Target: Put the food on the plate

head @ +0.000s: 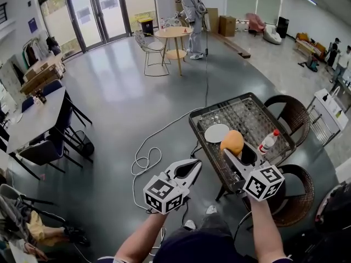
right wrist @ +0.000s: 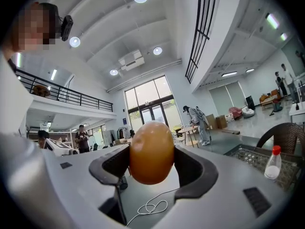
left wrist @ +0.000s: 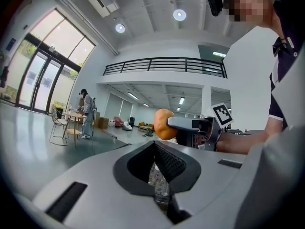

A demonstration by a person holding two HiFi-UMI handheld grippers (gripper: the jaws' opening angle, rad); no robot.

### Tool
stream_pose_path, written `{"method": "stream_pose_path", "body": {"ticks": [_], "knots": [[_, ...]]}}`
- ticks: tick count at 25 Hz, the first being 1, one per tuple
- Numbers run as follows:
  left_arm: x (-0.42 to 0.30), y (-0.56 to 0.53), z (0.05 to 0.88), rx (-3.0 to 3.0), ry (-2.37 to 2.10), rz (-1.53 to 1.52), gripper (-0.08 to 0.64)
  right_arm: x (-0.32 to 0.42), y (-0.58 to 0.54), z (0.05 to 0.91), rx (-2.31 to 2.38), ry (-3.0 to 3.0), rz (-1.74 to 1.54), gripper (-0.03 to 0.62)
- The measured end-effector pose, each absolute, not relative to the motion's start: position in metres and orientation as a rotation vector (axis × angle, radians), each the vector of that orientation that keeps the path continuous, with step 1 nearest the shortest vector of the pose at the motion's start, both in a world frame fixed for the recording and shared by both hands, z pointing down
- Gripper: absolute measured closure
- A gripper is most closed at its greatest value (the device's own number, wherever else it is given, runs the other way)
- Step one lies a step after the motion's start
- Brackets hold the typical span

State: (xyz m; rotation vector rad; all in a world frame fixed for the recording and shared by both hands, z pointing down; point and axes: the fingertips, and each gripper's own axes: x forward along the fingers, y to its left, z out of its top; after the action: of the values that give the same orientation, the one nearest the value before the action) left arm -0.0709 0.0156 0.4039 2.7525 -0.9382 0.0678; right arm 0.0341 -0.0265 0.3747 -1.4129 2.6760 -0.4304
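Observation:
An orange-brown, egg-shaped bread roll (head: 232, 142) is clamped between the jaws of my right gripper (head: 235, 149), held in the air over the near edge of a mesh-topped table (head: 249, 109). In the right gripper view the roll (right wrist: 151, 152) fills the gap of the right gripper (right wrist: 151, 149). A white round plate (head: 216, 132) lies on the table just beyond the roll. My left gripper (head: 193, 166) hangs to the left of the table over the floor, its jaws together with nothing in them. From the left gripper (left wrist: 155, 144), the roll (left wrist: 163, 124) shows ahead.
A bottle with a red cap (head: 267, 142) stands on the table right of the roll. Wicker chairs (head: 293, 114) sit at the table's right side. A white cable (head: 145, 160) loops on the floor. A person (head: 192, 15) stands at a far round table; desks line the left.

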Motion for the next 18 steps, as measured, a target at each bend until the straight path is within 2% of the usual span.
{"method": "stream_pose_path", "body": {"ticks": [6, 18], "knots": [[-0.089, -0.023, 0.416, 2.725, -0.956, 0.067, 0.552, 0.028, -0.074, 0.407, -1.562, 2.732, -0.400, 0.291], [-0.079, -0.120, 0.457, 2.658, -0.982, 0.193, 0.552, 0.050, -0.196, 0.483, -1.649, 2.759, -0.629, 0.291]]}}
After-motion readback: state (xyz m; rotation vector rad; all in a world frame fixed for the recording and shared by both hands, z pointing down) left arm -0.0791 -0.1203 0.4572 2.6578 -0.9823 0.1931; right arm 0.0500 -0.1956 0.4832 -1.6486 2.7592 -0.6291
